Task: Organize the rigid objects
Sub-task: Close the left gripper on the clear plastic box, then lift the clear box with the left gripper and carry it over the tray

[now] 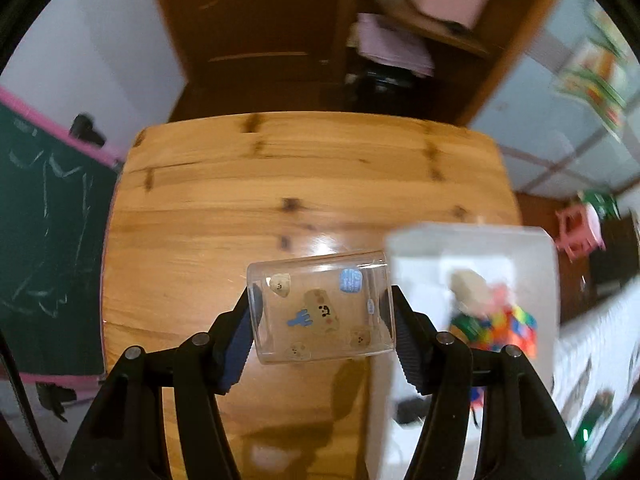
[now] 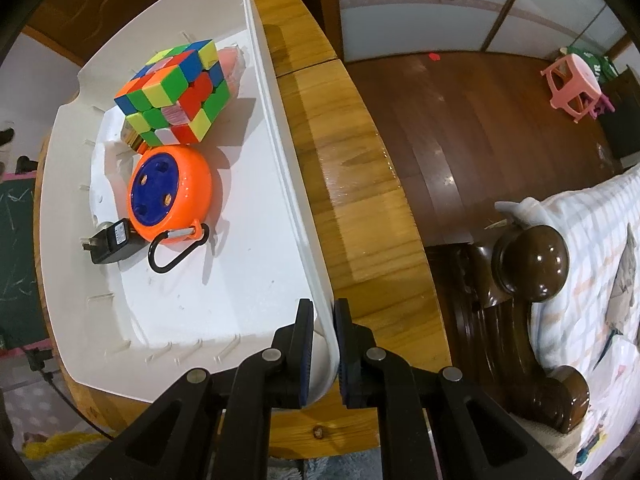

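Left gripper (image 1: 322,312) angled steeply down, clamping stickered clear cup (image 1: 320,308) sideways above wooden table (image 1: 192,216); sticker text unreadable. Right gripper (image 2: 323,354) pointing straight down, pinching white bin (image 2: 292,184) wall.

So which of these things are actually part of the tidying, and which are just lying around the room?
Part of the job:
- clear cup with stickers, held in the left gripper
- white bin, its wall pinched by the right gripper
- puzzle cube, orange reel, black charger, already in the bin

Just lying about:
- pink stool
- chalkboard
- shelf clutter
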Action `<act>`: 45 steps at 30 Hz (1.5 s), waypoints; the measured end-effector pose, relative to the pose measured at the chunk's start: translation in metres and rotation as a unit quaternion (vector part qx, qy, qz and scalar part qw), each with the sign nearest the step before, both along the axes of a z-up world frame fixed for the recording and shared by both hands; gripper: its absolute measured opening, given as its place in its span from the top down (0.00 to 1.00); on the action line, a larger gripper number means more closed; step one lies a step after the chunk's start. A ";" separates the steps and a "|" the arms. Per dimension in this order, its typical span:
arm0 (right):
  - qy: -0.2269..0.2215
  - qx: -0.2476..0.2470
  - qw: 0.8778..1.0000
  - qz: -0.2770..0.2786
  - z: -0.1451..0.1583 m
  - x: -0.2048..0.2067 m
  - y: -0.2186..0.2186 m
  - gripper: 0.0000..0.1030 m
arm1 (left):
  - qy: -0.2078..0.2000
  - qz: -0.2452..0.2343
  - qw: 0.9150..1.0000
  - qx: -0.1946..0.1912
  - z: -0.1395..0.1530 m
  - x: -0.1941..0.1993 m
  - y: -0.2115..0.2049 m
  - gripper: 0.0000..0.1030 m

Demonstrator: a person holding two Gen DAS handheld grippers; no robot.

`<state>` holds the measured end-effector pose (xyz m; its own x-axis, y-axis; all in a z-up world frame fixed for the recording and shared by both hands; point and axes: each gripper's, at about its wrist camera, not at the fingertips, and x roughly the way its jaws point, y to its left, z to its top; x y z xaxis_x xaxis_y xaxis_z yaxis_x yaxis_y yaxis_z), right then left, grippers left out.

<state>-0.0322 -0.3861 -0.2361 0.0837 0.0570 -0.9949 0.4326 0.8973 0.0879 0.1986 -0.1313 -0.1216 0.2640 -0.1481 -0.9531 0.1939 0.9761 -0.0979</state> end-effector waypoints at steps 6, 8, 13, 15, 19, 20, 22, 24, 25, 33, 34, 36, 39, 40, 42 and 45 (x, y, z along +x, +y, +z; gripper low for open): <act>-0.001 0.006 1.000 0.017 0.000 0.001 -0.001 0.89 | 0.017 -0.092 0.996 -0.001 0.006 -0.053 -0.051 0.36; -0.001 0.008 1.000 0.023 -0.001 0.002 -0.001 0.89 | 0.020 -0.117 0.993 0.011 0.000 -0.070 -0.065 0.36; -0.003 0.012 0.999 0.035 0.000 0.003 -0.001 0.88 | 0.050 -0.162 0.985 0.040 -0.025 -0.103 -0.087 0.36; -0.005 0.014 0.999 0.040 0.000 0.003 -0.001 0.88 | 0.070 -0.177 0.980 0.050 -0.039 -0.116 -0.091 0.36; -0.008 0.014 0.999 0.049 0.001 0.003 -0.001 0.87 | 0.097 -0.200 0.973 0.069 -0.063 -0.140 -0.098 0.36; -0.008 0.015 0.999 0.051 0.001 0.003 -0.001 0.87 | 0.104 -0.204 0.971 0.074 -0.069 -0.145 -0.100 0.36; -0.009 0.015 0.998 0.056 0.001 0.003 -0.001 0.87 | 0.111 -0.209 0.969 0.077 -0.075 -0.152 -0.101 0.36; -0.009 0.015 0.998 0.059 0.001 0.003 -0.001 0.87 | 0.117 -0.213 0.967 0.080 -0.082 -0.156 -0.104 0.36; -0.010 0.015 0.998 0.060 0.002 0.004 0.000 0.87 | 0.120 -0.214 0.966 0.082 -0.085 -0.157 -0.105 0.36; -0.011 0.016 0.998 0.067 0.002 0.004 0.000 0.86 | 0.138 -0.206 0.964 0.095 -0.107 -0.161 -0.107 0.36; -0.011 0.016 0.998 0.067 0.002 0.004 0.000 0.86 | 0.139 -0.207 0.964 0.097 -0.109 -0.161 -0.108 0.36; -0.011 0.017 0.997 0.068 0.002 0.004 0.000 0.86 | 0.137 -0.210 0.962 0.106 -0.113 -0.164 -0.109 0.36; -0.011 0.017 0.997 0.069 0.002 0.005 0.000 0.86 | 0.122 -0.225 0.958 0.126 -0.117 -0.169 -0.117 0.36; -0.011 0.018 0.997 0.069 0.002 0.005 -0.001 0.86 | 0.120 -0.228 0.957 0.130 -0.119 -0.171 -0.119 0.36; -0.011 0.018 0.997 0.069 0.002 0.005 -0.001 0.86 | 0.115 -0.237 0.954 0.139 -0.121 -0.175 -0.124 0.35; -0.011 0.019 0.997 0.069 0.002 0.005 -0.001 0.86 | 0.111 -0.249 0.950 0.153 -0.125 -0.182 -0.131 0.35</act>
<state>-0.0277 -0.3872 -0.2344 0.0944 0.1069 -0.9898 0.3036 0.9438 0.1309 0.0169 -0.2623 -0.2470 0.0223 0.0914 -0.9956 0.6466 0.7582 0.0841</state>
